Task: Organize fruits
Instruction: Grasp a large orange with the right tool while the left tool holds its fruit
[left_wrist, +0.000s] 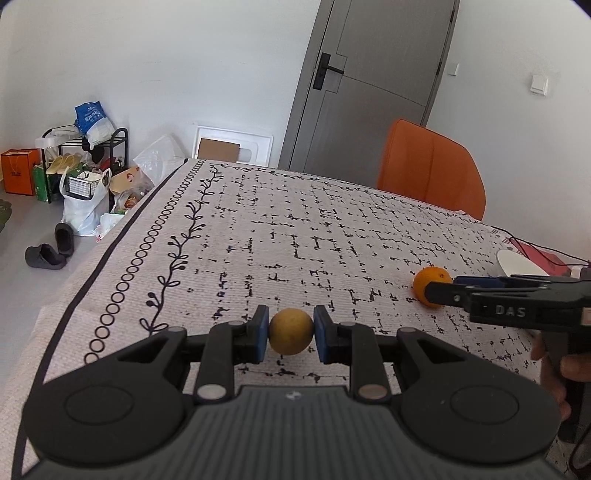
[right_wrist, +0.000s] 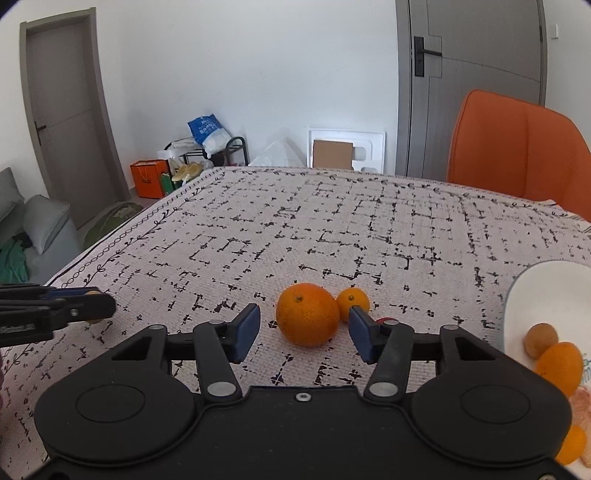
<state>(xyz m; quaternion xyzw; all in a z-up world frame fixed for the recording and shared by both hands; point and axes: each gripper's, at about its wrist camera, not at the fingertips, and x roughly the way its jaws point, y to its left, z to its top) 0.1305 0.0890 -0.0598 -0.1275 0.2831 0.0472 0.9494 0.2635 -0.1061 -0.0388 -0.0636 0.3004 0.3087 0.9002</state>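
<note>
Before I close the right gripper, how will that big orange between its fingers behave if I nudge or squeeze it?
The big orange looks round and sits loose on the flat tablecloth, so a nudge would probably roll it. It touches the small orange, which may get bumped away. Its skin looks dimpled and firm, so the right gripper, now open around it, should hold without slipping.

Big orange (right_wrist: 307, 314) touches small one (right_wrist: 354, 298); bowl (right_wrist: 524, 295) right.

Patterned tablecloth (left_wrist: 295, 229), orange chair (left_wrist: 432, 166) behind it, grey door (left_wrist: 373, 85), cluttered shoe rack (left_wrist: 88, 155), orange bag (left_wrist: 20, 171), dark slippers (left_wrist: 51, 247) on floor
</note>
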